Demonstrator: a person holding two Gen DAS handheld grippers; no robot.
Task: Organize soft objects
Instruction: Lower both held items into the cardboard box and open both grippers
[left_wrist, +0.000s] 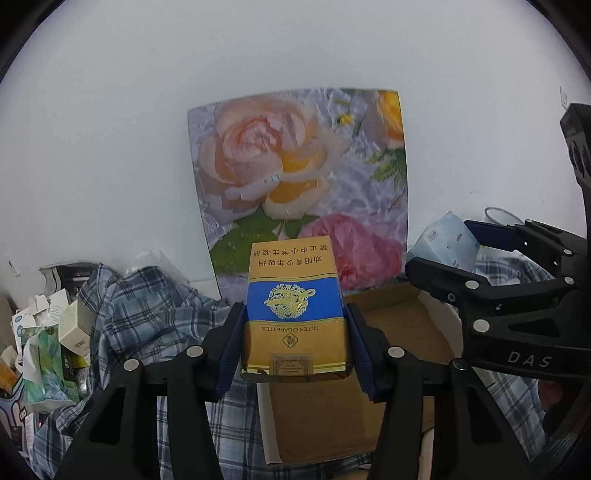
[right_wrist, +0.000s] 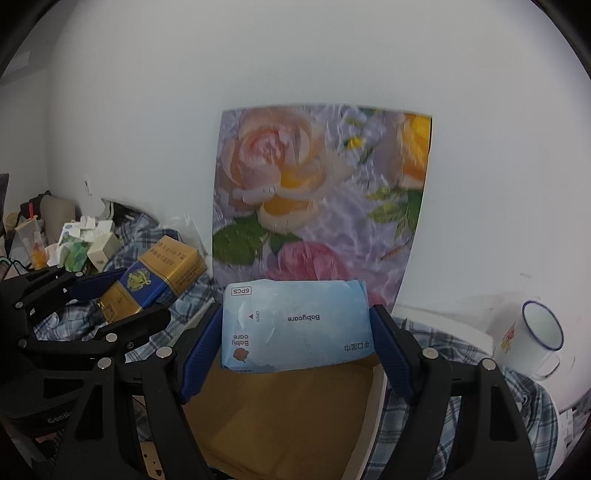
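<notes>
At the far left lies a heap of small boxes (left_wrist: 55, 332) and packets, too many and too mixed to count. One plaid shirt (left_wrist: 147, 306) is spread under the things. The left gripper (left_wrist: 295, 343) is clenched on one gold and blue cigarette pack (left_wrist: 295, 306); the pack stands between both blue pads (left_wrist: 229, 350), pressed from its two sides, above one open cardboard box (left_wrist: 399, 332). The box looks empty inside, as far as it shows. Behind it one flower picture (right_wrist: 321, 192) leans on the wall. The right gripper (right_wrist: 295, 332) grasps one light blue wipes pack (right_wrist: 295, 325) at both ends, also over the box. At the far right stands one white enamel mug (right_wrist: 535, 339), with nothing visible in it.
</notes>
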